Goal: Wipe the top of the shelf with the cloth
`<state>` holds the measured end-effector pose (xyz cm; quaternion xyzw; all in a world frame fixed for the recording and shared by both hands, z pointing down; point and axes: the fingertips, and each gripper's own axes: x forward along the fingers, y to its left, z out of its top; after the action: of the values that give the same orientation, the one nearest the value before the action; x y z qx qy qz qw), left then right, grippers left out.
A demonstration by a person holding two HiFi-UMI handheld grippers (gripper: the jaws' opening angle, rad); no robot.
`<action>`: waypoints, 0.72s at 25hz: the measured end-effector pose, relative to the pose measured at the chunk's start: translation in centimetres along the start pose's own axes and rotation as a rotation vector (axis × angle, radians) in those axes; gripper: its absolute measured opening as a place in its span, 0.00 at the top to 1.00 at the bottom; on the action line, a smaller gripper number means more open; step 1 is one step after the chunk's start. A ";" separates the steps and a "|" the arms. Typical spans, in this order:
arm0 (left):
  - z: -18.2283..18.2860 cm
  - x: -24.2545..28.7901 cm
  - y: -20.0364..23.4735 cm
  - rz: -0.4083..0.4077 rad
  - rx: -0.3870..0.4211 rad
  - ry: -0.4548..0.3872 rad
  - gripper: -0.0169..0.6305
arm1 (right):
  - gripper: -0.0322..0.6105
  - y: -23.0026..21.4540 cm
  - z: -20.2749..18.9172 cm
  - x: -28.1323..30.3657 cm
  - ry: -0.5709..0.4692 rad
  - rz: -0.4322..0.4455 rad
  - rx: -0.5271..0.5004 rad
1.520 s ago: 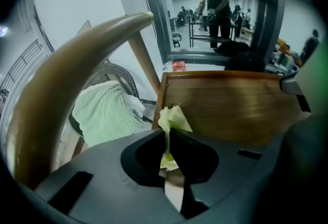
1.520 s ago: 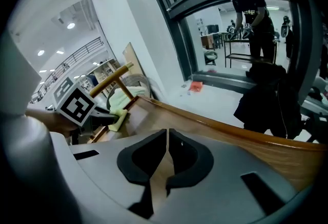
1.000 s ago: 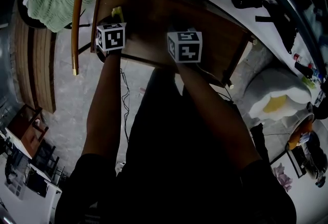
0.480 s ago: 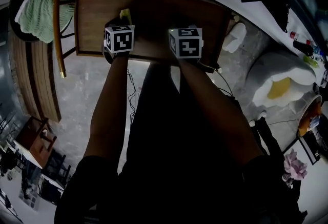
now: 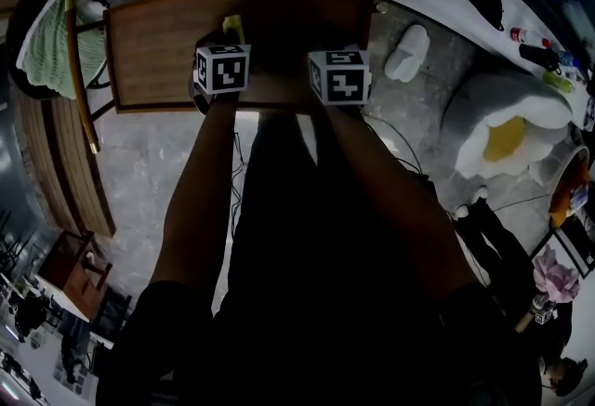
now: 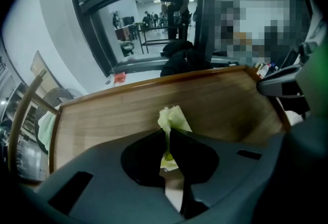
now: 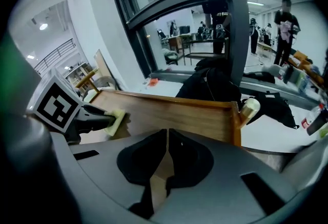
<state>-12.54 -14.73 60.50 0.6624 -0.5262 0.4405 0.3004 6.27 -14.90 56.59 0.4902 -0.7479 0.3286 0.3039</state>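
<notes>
We have our left claw (image 6: 167, 136) clamped shut on the yellow cloth (image 6: 173, 117), whose crumpled end pokes out past the tips over the wooden top of the shelf (image 6: 102, 110). We cannot tell whether it touches the wood. Our right claw (image 7: 166, 141) is closed on nothing and hovers just beside the left one, above the same top.

L gripper (image 5: 223, 44) w/ cloth (image 5: 231, 24) at tip | R gripper (image 5: 333, 56) beside | both over shelf (image 5: 149, 51)
</notes>
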 end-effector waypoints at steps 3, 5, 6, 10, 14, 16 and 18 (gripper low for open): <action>1.1 0.1 -2.4 -0.011 0.018 -0.011 0.93 | 0.91 -2.0 -0.2 -1.1 -0.015 -0.012 0.014; 1.8 0.1 -4.3 -0.020 0.040 -0.018 0.93 | 0.91 -3.4 -0.5 -1.9 -0.021 -0.021 0.018; 2.1 0.1 -5.2 -0.024 0.054 -0.021 0.93 | 0.91 -4.0 -0.7 -2.3 -0.024 -0.025 0.019; 3.5 0.3 -9.2 -0.048 0.091 -0.036 0.93 | 0.91 -6.5 -1.3 -3.5 -0.031 -0.041 0.036; 5.1 0.5 -12.6 -0.066 0.104 -0.052 0.93 | 0.91 -8.9 -1.3 -4.7 -0.048 -0.053 0.050; 5.9 0.8 -14.0 -0.077 0.108 -0.053 0.93 | 0.91 -10.0 -1.3 -5.1 -0.051 -0.057 0.055; 6.6 1.1 -15.4 -0.090 0.117 -0.053 0.93 | 0.91 -11.0 -1.3 -5.3 -0.052 -0.062 0.061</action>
<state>4.07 -16.81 59.60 0.7131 -0.4772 0.4390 0.2667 18.47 -14.32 55.36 0.5306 -0.7296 0.3287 0.2795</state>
